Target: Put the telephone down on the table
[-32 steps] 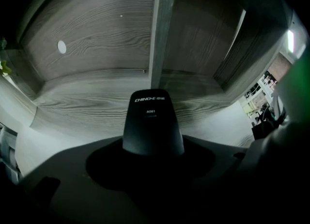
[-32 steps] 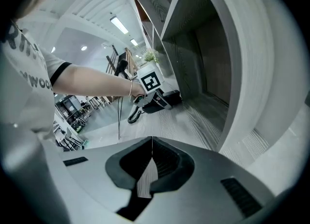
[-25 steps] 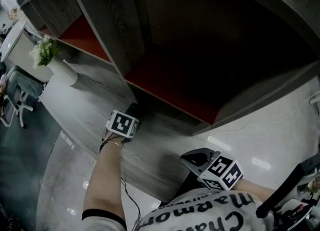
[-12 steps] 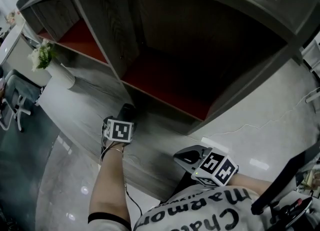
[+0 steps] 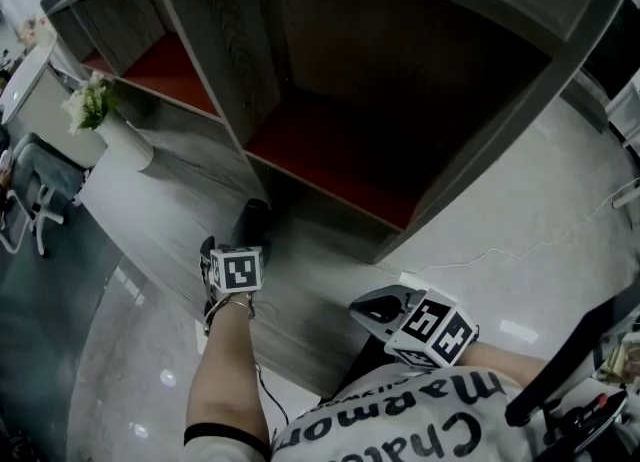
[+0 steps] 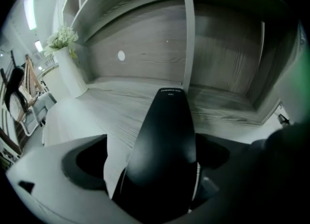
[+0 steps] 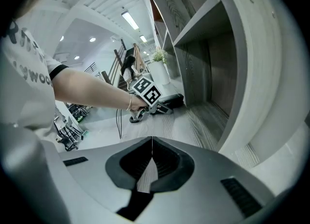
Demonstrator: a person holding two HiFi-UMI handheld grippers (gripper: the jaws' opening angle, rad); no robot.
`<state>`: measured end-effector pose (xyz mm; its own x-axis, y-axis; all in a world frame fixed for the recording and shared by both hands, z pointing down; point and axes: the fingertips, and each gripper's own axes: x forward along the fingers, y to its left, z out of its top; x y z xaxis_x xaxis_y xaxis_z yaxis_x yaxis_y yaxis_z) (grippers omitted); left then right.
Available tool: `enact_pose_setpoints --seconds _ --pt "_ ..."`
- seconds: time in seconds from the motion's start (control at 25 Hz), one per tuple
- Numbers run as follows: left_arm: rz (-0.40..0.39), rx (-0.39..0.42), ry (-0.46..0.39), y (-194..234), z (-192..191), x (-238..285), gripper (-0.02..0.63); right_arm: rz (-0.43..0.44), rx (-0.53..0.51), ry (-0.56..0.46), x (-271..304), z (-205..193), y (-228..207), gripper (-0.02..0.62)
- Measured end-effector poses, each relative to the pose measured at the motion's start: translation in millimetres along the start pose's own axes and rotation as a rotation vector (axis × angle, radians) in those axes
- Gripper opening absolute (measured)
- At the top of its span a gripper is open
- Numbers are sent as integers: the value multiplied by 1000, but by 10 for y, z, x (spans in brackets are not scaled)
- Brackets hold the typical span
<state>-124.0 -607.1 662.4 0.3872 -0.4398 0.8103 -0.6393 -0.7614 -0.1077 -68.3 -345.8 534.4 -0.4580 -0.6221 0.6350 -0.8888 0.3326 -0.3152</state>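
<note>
The telephone, a black handset (image 5: 251, 221), lies on the grey wood table (image 5: 310, 295) just in front of the shelf unit. My left gripper (image 5: 240, 247) stands right behind it. In the left gripper view the handset (image 6: 167, 136) runs lengthwise between the jaws, which have just been opening and now stand wide. A strip of table shows between the left jaw and the handset, so the pads are off it. My right gripper (image 7: 151, 143) hangs near the person's body with its jaws shut on nothing. From there the left gripper (image 7: 162, 105) and the handset (image 7: 173, 101) are seen ahead.
A large shelf unit with red inner floors (image 5: 330, 155) rises just behind the handset. A white vase of flowers (image 5: 100, 115) stands on the table to the left. A chair (image 5: 30, 195) sits at the far left. A thin cable (image 5: 500, 250) runs over the pale floor.
The left gripper has rolled, so its marker cube now faces differently, and it has shifted slightly back towards the person. The handset now shows ahead of it on the table. The right gripper has barely moved.
</note>
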Motion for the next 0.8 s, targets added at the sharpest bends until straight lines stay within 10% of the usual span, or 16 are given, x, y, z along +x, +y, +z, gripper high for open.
enact_pose_setpoints --seconds 0.28,0.8 --pt "81 -57 -40 178 -174 -225 531 11 -18 -8 16 16 96 12" --pt "-134 -395 -311 -45 17 -1022 529 72 -41 -49 10 159 430 12"
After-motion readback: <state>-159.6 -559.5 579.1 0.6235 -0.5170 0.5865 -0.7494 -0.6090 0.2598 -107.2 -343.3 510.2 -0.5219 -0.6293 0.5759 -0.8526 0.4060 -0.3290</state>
